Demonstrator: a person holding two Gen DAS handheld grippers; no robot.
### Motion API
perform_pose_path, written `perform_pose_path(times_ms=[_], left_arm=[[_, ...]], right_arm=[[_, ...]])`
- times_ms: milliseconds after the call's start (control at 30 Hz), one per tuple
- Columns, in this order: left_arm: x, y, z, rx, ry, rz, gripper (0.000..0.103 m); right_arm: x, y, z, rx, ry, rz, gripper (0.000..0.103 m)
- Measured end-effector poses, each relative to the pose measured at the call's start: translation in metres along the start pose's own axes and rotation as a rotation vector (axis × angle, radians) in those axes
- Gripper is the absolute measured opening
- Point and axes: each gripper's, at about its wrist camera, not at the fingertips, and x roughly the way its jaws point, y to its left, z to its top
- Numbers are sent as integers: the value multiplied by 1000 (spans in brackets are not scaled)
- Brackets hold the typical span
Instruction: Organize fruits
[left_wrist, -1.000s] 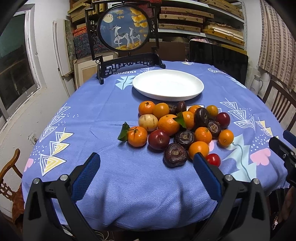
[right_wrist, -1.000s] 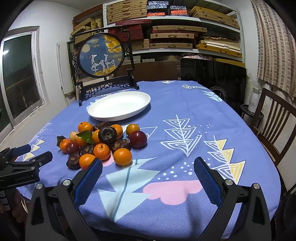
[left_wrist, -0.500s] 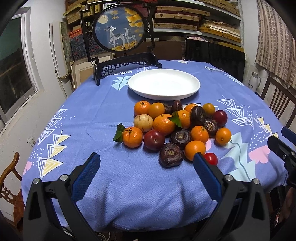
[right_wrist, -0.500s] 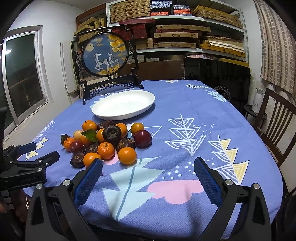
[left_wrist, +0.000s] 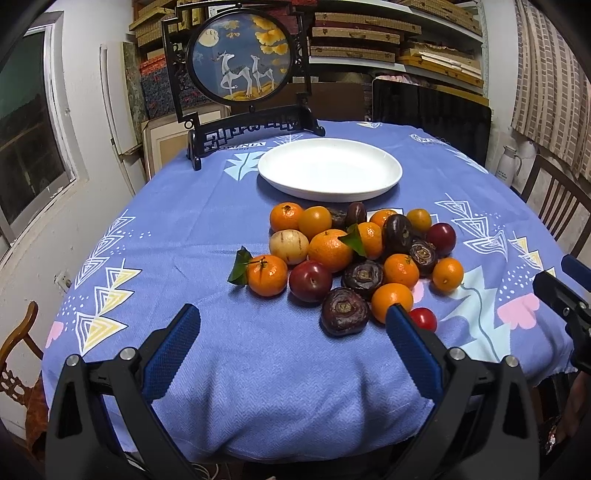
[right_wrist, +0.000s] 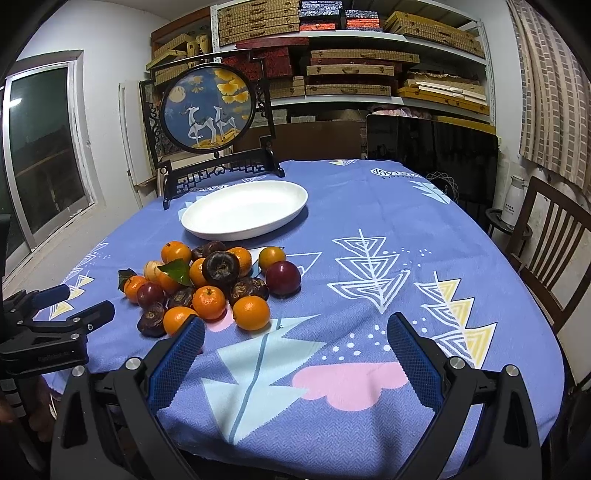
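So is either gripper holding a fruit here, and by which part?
Nothing is held. The left gripper and right gripper are both open over the tablecloth, short of the fruit pile; the white plate has no fruit.

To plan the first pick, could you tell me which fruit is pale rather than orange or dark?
The striped cream-yellow fruit at the pile's left edge.

My fingers (left_wrist: 183, 343): matt black plastic, blue textured pads, metal screws. Tabletop cloth (left_wrist: 207, 236): woven, matt. Plate (left_wrist: 330, 170): glossy white ceramic. Plum (left_wrist: 310, 281): smooth, shiny. Oranges (left_wrist: 330, 250): dimpled skin. Chair (right_wrist: 546, 236): dark wood.
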Motion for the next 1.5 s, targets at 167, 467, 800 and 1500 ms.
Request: perform_pose_path(times_ms=[167, 467, 800, 1500], left_arm=[[-1, 1, -1, -2, -3, 0, 98], [-4, 3, -1, -5, -9, -1, 98], [-5, 4, -1, -9, -11, -1, 98], [36, -9, -20, 108, 59, -90, 98]], right_arm=[[2, 3, -2, -16, 10, 3, 99], [1, 5, -2, -16, 7, 1, 99], [1, 6, -3, -19, 5, 0, 99], [6, -16, -9, 7, 28, 2, 99]])
